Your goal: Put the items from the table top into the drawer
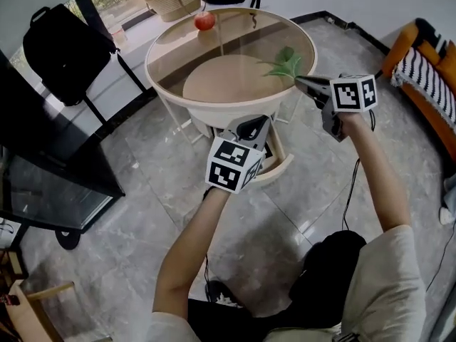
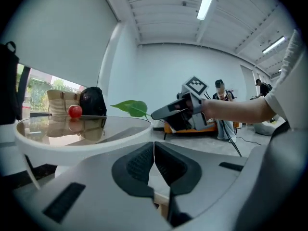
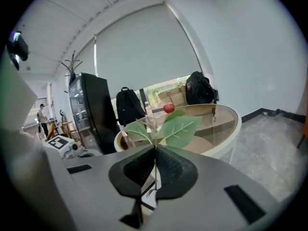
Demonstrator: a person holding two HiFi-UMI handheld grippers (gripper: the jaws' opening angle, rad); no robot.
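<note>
Right gripper view shows my right gripper point(image 3: 155, 149) clamped on the thin stem of the leaf sprig point(image 3: 179, 129). The stem runs down between the pads, and the green leaves fan out just past the tips. In the left gripper view my left gripper point(image 2: 154, 144) has its jaws pressed together with nothing between them.

I judge the task to be at an early stage. The drawer point(image 1: 282, 167) under the table point(image 1: 214, 108) stands pulled open, so that step is done. The sprig is in my grip but not yet in the drawer. From the head view it hangs over the table's near right edge, and from the left gripper view it seems lifted clear of the glass top. The apple point(image 1: 204, 21) sits untouched at the far side of the table, well apart from both grippers. Whether anything already lies in the drawer I cannot tell, because my left gripper and its marker cube cover most of it from above.

That leaves the sprig to carry down and across to the drawer, which is below the table edge and to the left of my right gripper, just beside my left one. After that comes the apple, a reach across the whole table top. My left gripper would need to open first if it is to take the apple.
</note>
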